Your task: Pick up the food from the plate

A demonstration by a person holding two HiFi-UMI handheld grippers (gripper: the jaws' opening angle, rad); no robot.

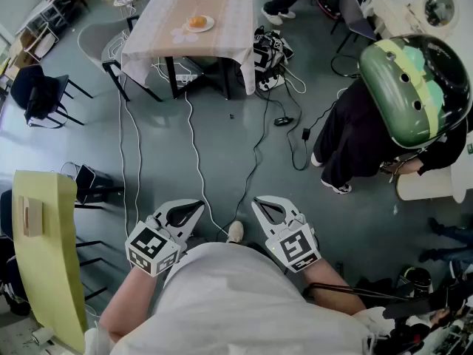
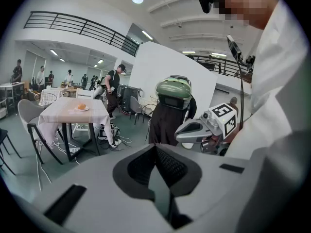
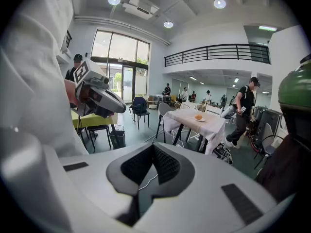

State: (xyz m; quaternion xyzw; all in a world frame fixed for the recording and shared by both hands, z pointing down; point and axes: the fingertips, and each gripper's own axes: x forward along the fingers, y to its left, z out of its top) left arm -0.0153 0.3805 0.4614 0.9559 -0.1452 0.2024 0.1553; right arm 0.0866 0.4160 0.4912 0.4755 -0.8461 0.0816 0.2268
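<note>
Jaws: left gripper (image 1: 197, 208), right gripper (image 1: 258, 203) closed, empty | food (image 1: 196, 21) far ahead, on plate (image 1: 209, 26)

Your head camera looks steeply down from above, and the table (image 1: 222, 13) lies far beyond the fingertips. The cameras on your left gripper (image 1: 196, 207) and right gripper (image 1: 259, 203) sit close behind the fingers, look level past them, and share that distant table.

- Open floor (image 1: 229, 170) runs to the table (image 1: 229, 13) at 12 o'clock; loose cables (image 1: 194, 150) cross it.
- Helmeted person (image 1: 355, 135) blocks 2 o'clock.
- Yellow table (image 1: 44, 257) crowds 9 o'clock.
- Dark chair (image 1: 33, 95) at 10 o'clock.
</note>
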